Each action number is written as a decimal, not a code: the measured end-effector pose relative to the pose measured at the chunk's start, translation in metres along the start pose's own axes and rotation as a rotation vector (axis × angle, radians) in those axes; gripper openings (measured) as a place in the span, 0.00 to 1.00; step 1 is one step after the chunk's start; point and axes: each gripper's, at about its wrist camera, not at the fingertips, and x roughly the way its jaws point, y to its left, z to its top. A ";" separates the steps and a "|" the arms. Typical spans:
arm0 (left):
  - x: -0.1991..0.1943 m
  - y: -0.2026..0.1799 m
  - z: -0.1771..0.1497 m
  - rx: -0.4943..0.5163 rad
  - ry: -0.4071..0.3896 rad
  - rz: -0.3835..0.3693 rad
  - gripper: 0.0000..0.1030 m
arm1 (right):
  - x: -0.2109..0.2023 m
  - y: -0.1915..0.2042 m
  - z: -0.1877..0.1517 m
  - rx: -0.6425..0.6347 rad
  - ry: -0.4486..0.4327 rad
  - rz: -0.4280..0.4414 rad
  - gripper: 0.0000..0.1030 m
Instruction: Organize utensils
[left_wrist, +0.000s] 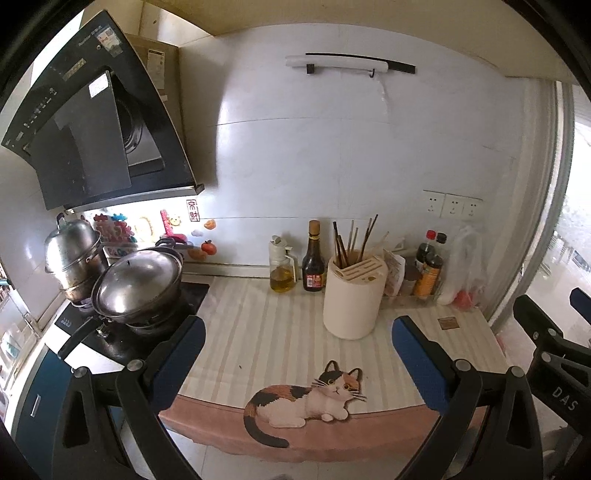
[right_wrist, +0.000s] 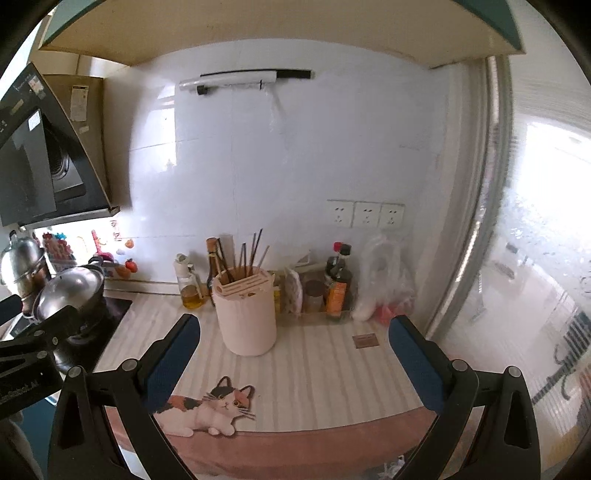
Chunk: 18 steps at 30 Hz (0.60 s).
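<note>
Left wrist: holder beyond spread fingers.

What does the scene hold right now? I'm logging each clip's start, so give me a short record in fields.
setting: kitchen counter with a striped cat mat
holder: cream utensil holder upright on the mat
chopsticks: chopsticks standing in the holder's back section
slots: front slots look unfilled
left gripper: open, holding nothing, short of the holder
right gripper: open, holding nothing
behind holder: oil bottle, dark sauce bottle
stove: lidded wok, steamer pot
</note>
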 end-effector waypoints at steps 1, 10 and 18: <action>-0.001 0.000 0.000 0.003 -0.002 -0.005 1.00 | -0.004 0.000 -0.001 0.002 -0.001 0.000 1.00; -0.008 -0.002 -0.009 0.006 -0.007 -0.003 1.00 | -0.013 0.000 -0.007 0.001 0.002 -0.016 1.00; -0.011 -0.001 -0.013 0.001 -0.010 0.018 1.00 | -0.013 -0.003 -0.007 -0.006 0.001 -0.008 1.00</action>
